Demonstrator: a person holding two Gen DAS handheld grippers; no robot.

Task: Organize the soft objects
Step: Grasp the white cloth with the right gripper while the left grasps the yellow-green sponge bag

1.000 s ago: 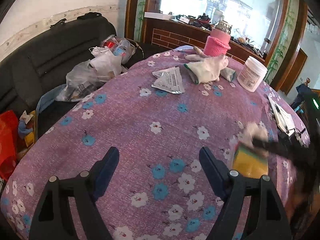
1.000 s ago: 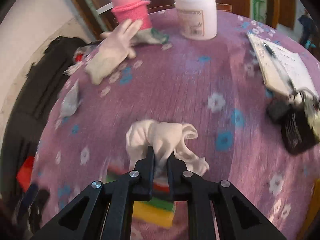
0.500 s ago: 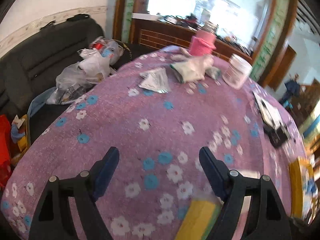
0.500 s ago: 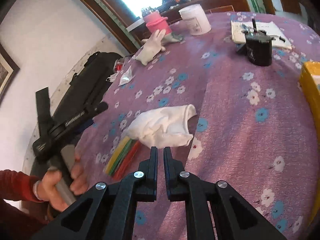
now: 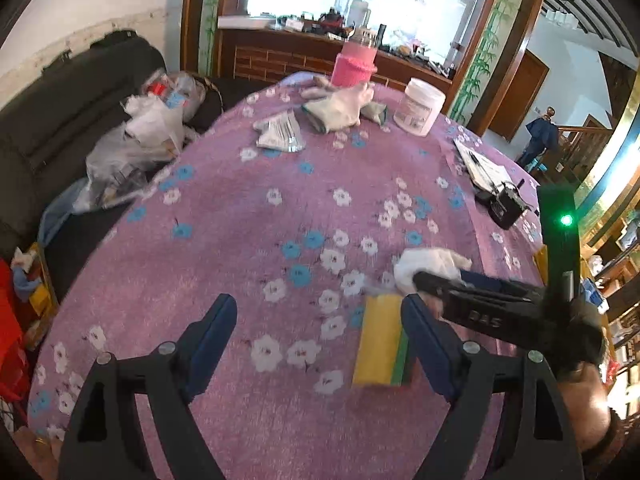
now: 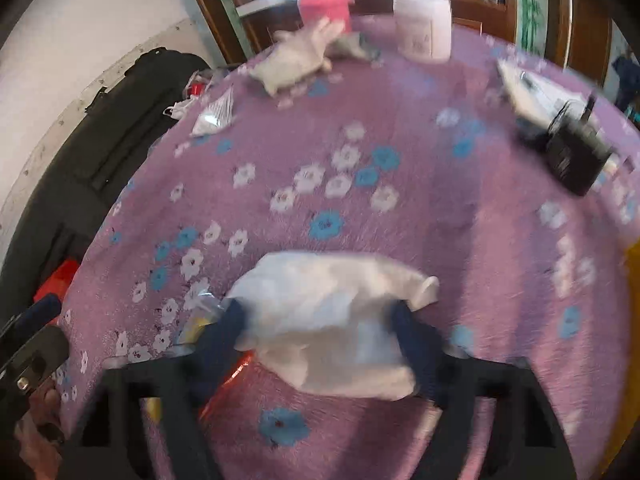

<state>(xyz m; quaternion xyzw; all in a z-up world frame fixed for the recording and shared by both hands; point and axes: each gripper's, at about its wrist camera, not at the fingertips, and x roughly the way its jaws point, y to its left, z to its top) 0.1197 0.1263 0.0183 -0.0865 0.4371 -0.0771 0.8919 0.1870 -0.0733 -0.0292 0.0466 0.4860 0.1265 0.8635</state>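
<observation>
Left tool wide, nothing between, over purple bench. Sponge stack just beside its right finger. Right tool jaws just opened, straddling white cloth on bench. Glove far end.

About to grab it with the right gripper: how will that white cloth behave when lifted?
Probably floppy: the white cloth lies crumpled in soft folds. Likely light, so its loose ends may drape and drag. The right gripper straddles it, jaws just opened.
</observation>
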